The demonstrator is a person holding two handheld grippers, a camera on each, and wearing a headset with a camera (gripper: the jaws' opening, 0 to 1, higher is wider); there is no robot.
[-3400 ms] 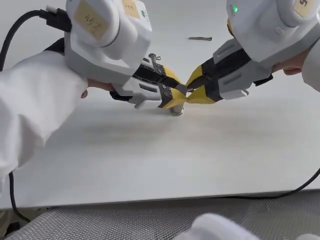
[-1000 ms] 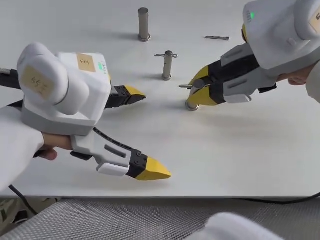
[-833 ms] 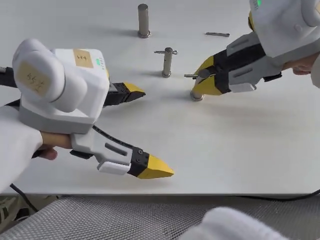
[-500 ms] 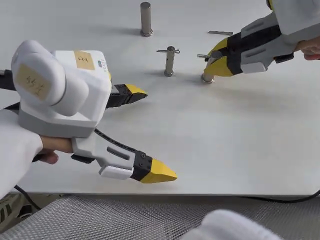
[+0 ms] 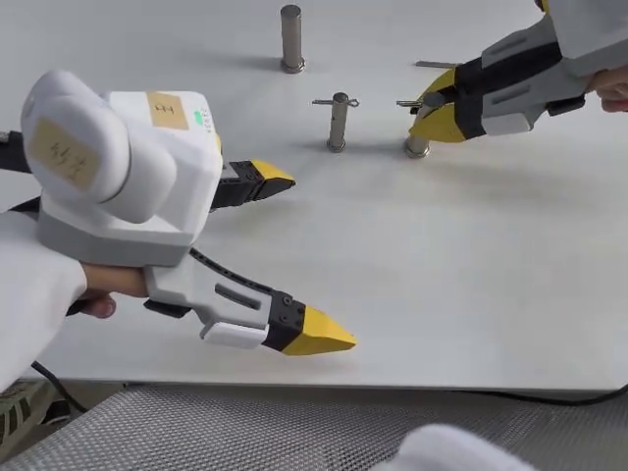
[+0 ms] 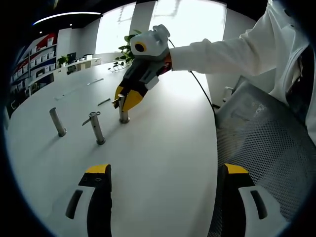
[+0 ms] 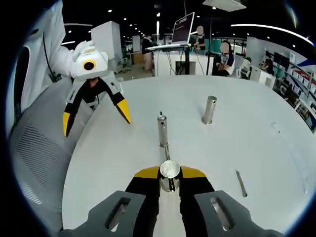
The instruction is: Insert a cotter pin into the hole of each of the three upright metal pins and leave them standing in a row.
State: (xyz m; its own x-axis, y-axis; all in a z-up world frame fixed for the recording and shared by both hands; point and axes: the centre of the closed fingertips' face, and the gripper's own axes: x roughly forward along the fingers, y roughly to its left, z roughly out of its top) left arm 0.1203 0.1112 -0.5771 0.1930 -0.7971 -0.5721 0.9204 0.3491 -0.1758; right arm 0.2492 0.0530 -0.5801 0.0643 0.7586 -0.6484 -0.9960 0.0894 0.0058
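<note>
Three metal pins stand in a slanting row on the white workbench (image 5: 412,294). The far pin (image 5: 291,39) is bare. The middle pin (image 5: 339,123) carries a cotter pin (image 5: 334,101) through its head. The third pin (image 5: 418,147) sits at the right end of the row, and the right gripper (image 5: 427,113) has its jaws closed on the upper part of it. A thin wire end (image 5: 406,102) pokes out beside those jaws, so this one seems pinned too (the right gripper view shows the same sliver running forward from the pin's top). Whether its foot rests on the bench or hangs just above it, I cannot tell.

The left gripper (image 5: 322,261) hovers well apart from the row, with its jaws spread wide and nothing between them. One loose cotter pin (image 5: 437,65) lies flat on the bench just beyond the right gripper.

The upright pins look like solid polished steel, so I judge them stiff, fairly heavy for their size and probably slippery. Their narrow feet would let a sideways nudge topple them. The sound hold is across the shank below the hole, which leaves the hole free. The loose cotter pin is probably light, thin and springy, and awkward to pinch while it lies flat. It is best taken by its looped head so the legs lead into the far pin.
</note>
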